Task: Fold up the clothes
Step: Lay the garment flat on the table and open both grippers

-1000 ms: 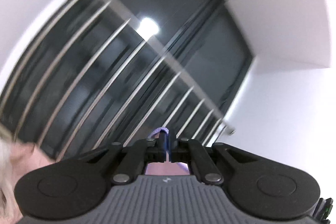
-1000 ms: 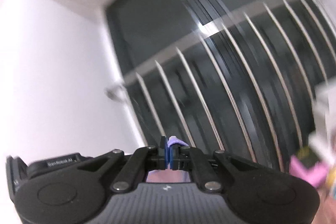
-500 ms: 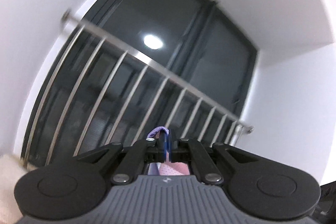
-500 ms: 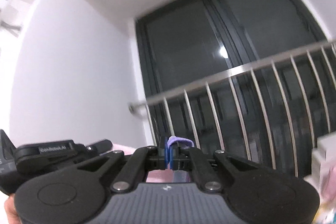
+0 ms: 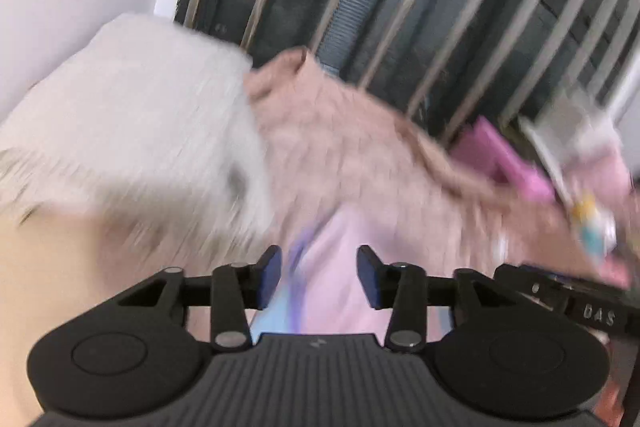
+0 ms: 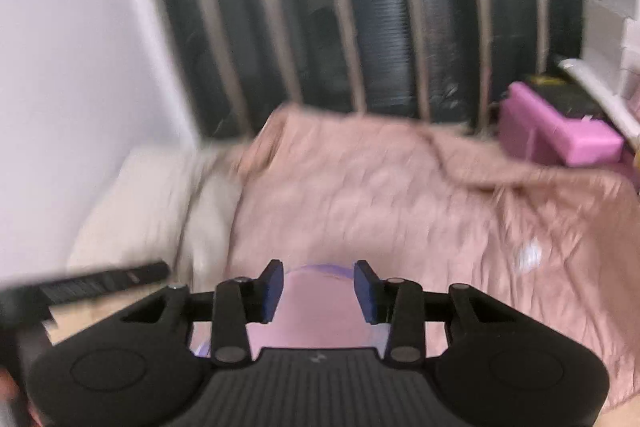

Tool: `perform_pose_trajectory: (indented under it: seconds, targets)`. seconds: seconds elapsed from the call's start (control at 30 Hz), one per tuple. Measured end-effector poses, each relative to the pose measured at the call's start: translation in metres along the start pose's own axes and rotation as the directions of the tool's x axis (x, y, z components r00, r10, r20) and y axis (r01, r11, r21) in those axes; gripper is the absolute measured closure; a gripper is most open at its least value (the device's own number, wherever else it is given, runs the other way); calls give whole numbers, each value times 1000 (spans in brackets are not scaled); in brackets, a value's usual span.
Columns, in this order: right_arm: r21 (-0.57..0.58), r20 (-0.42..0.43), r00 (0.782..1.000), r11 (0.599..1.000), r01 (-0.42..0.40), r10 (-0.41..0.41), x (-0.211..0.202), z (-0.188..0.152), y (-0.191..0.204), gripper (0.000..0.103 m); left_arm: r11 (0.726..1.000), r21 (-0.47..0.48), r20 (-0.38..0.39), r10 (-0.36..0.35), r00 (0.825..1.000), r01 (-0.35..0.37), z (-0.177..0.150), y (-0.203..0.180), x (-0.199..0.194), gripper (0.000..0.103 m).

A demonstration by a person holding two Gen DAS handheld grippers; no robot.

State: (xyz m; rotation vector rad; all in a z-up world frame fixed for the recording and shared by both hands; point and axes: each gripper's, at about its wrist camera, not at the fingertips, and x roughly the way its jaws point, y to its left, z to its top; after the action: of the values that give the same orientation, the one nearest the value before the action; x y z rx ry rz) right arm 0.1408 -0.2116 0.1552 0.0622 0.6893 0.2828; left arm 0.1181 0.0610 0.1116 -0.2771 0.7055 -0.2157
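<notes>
A light pink garment with purple trim (image 5: 336, 267) lies below my left gripper (image 5: 319, 277), which is open with its blue pads apart over the cloth. The same garment (image 6: 316, 307) shows between the blue pads of my right gripper (image 6: 319, 291), which is also open above it. Neither gripper holds the cloth. Both views are blurred by motion. The other gripper's black body shows at the right edge of the left wrist view (image 5: 580, 303) and at the left edge of the right wrist view (image 6: 92, 283).
A pink quilted bedspread (image 6: 400, 195) covers the bed. A white fluffy pillow (image 5: 132, 131) lies at the left by the white wall. A pink box (image 6: 556, 131) sits at the far right. A dark window with metal bars (image 6: 360, 7) stands behind the bed.
Both grippers were shut on the garment's purple edge and held high facing the window. Now both have swung down toward the bed and opened, letting the garment go.
</notes>
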Motion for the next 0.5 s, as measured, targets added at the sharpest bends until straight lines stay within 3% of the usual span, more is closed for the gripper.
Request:
perform_pose_trajectory:
  seconds: [0.07, 0.1, 0.23, 0.33, 0.4, 0.5]
  targets:
    - [-39, -37, 998, 997, -60, 58, -16, -53, -1, 58, 1000, 31, 32, -3, 999, 2, -50, 9, -38, 33]
    - [-47, -43, 996, 996, -74, 72, -23, -70, 1, 54, 999, 45, 46, -5, 999, 3, -76, 13, -57, 28]
    - [-49, -57, 995, 995, -82, 79, -42, -119, 12, 54, 997, 29, -4, -69, 998, 69, -157, 15, -97, 26]
    - [-51, -67, 994, 995, -88, 84, -57, -156, 21, 55, 989, 40, -30, -141, 990, 142, -184, -7, -113, 34]
    - [-52, -73, 993, 994, -92, 88, -66, -181, 27, 55, 984, 85, -51, -153, 987, 157, -191, -26, -109, 41]
    - [-53, -84, 992, 994, -98, 93, -81, -218, 36, 56, 988, 76, -120, -127, 985, 137, -203, -33, -92, 65]
